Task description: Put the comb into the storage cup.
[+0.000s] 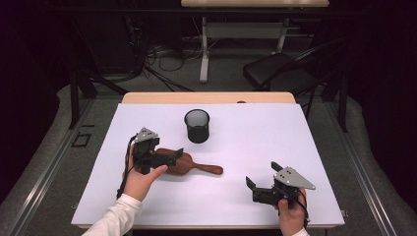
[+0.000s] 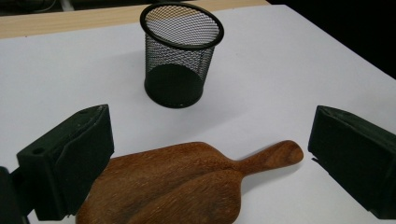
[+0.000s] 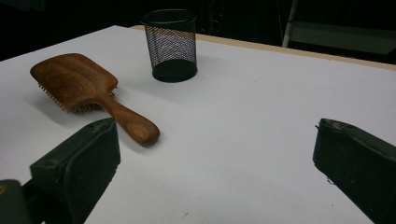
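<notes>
— What's sitting closest to you?

— In the high view, my own hands at the table's near edge. My right gripper [image 1: 259, 180] is resting low on the white table [image 1: 246, 142], jaws spread wide, holding nothing. My left gripper [image 1: 167, 156] is hanging over the head of the wooden hairbrush [image 1: 189, 165], also wide and not yet closing. The brush is lying left of centre, handle pointing right, with the mesh cup [image 1: 197, 126] standing just behind it.

— And along the left gripper?

— I'm looking down on the hairbrush [image 2: 187, 179] between my spread jaws, the mesh cup [image 2: 180, 53] upright beyond it. I'm judging the head too broad and smooth to pinch well; sliding toward the neck and squeezing there should be steadier.

— The right gripper view?

— The hairbrush [image 3: 88, 91] is lying bristles-down, well apart from my jaws, the mesh cup [image 3: 172, 44] behind.

— The surroundings?

— The white sheet is covering a wooden tabletop; behind, there is a dark room with a black chair [image 1: 280, 71], floor cables, another desk.
</notes>
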Demonstrator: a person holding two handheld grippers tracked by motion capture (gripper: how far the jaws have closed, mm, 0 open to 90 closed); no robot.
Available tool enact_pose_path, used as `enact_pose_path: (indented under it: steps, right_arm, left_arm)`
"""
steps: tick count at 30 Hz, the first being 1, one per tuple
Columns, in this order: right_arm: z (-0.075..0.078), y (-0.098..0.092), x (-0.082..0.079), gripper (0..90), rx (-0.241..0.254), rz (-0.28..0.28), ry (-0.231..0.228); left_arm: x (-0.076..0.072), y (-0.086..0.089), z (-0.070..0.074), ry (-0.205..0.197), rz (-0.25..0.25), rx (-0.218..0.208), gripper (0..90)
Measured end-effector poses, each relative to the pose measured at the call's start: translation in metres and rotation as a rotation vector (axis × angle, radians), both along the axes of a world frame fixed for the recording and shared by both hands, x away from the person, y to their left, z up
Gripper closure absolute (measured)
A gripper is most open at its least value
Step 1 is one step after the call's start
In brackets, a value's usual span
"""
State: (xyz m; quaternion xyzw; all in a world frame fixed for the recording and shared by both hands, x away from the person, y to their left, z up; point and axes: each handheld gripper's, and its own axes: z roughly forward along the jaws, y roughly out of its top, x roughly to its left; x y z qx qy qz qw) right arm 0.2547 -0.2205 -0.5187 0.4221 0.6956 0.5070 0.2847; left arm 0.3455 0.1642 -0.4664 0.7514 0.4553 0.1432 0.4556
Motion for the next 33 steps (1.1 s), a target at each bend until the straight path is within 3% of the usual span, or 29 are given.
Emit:
enact_pose_path:
  steps: [7, 14, 19, 23, 26, 28, 30, 33]
  right_arm:
    - [-0.001, 0.0, 0.001, 0.8, -0.001, 0.009, 0.013]
    - [-0.002, 0.0, 0.001, 1.3, -0.003, 0.013, 0.02]
    - [-0.002, 0.0, 0.001, 1.7, -0.003, 0.016, 0.03]
    - [-0.003, 0.0, 0.002, 1.8, -0.006, 0.018, 0.031]
    - [-0.003, 0.0, 0.002, 1.9, -0.005, 0.017, 0.034]
    - [-0.003, 0.0, 0.002, 1.9, -0.005, 0.017, 0.035]
    - [-0.004, 0.001, 0.003, 2.1, -0.003, 0.018, 0.035]
    - [-0.004, 0.001, 0.003, 2.2, -0.001, 0.018, 0.037]
  left_arm:
    - [0.01, -0.005, 0.003, 0.04, 0.0, 0.033, 0.5]
    - [0.024, -0.019, 0.001, 0.129, -0.025, 0.108, 3.6]
    - [0.03, -0.026, -0.003, 0.148, -0.028, 0.147, 3.4]
    - [0.036, -0.03, -0.006, 0.173, -0.035, 0.144, 1.2]
    - [0.042, -0.033, -0.008, 0.206, -0.024, 0.113, 0.6]
    - [0.044, -0.033, -0.009, 0.211, -0.02, 0.105, 0.5]
    - [0.047, -0.036, -0.009, 0.213, 0.015, 0.099, 0.5]
    - [0.05, -0.038, -0.01, 0.233, 0.004, 0.095, 0.5]
